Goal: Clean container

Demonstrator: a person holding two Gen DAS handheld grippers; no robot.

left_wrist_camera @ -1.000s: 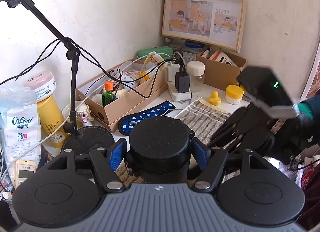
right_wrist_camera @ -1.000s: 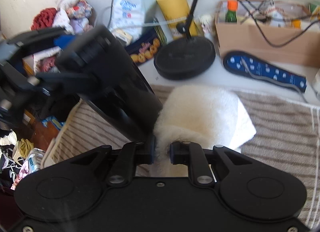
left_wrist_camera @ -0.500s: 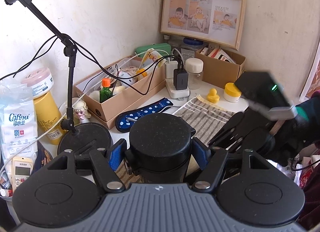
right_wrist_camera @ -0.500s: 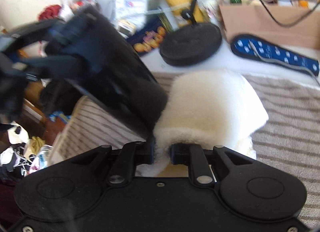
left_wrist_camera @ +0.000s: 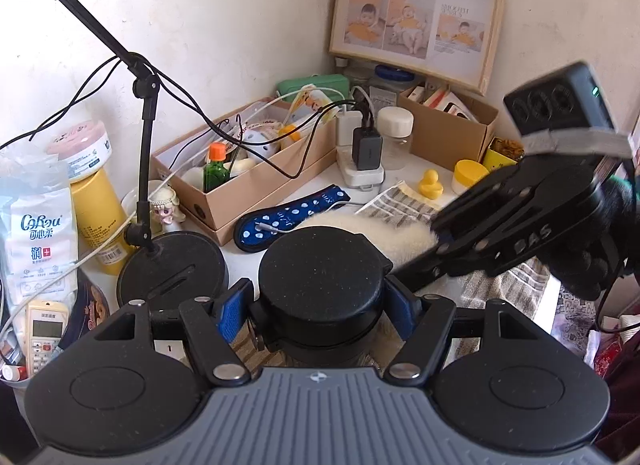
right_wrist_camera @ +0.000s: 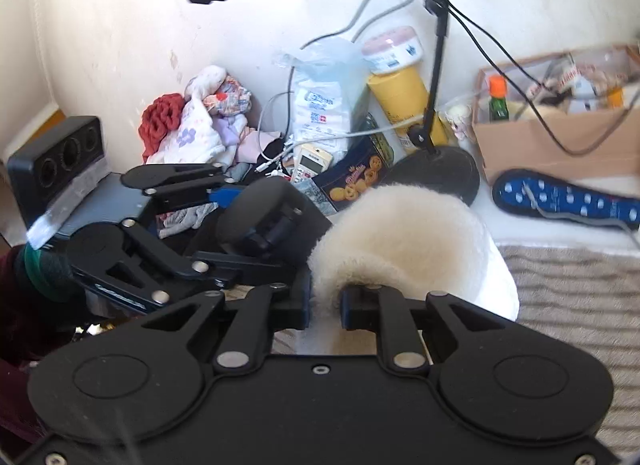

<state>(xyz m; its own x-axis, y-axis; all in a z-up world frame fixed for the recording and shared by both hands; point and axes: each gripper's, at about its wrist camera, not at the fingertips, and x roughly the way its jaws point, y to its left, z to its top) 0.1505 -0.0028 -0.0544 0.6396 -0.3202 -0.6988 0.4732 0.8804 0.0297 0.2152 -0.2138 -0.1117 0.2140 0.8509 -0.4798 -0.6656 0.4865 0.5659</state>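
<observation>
1. Rising since the earlier frame, the right tongs [right_wrist_camera: 324, 307] carry the fluffy cream-white cloth [right_wrist_camera: 400, 237] up off the striped grey towel [right_wrist_camera: 576, 285]; it now sits at centre frame in the right view, just beside the container's lid.
2. At lower centre of the left view, the left tongs [left_wrist_camera: 318, 311] are clamped on the black cylindrical lidded container [left_wrist_camera: 320, 285], blue pads on both sides.
3. Closed on only a narrow fold, the right tongs could lose the cloth once wiping drags on it.
4. Sideways wiping pressure could twist the round container between the pads, or tip it out.
5. Crowded linkages may collide, since the two tools sit very close.
6. Loose black cables [left_wrist_camera: 240, 133] hang near and could snag.
</observation>
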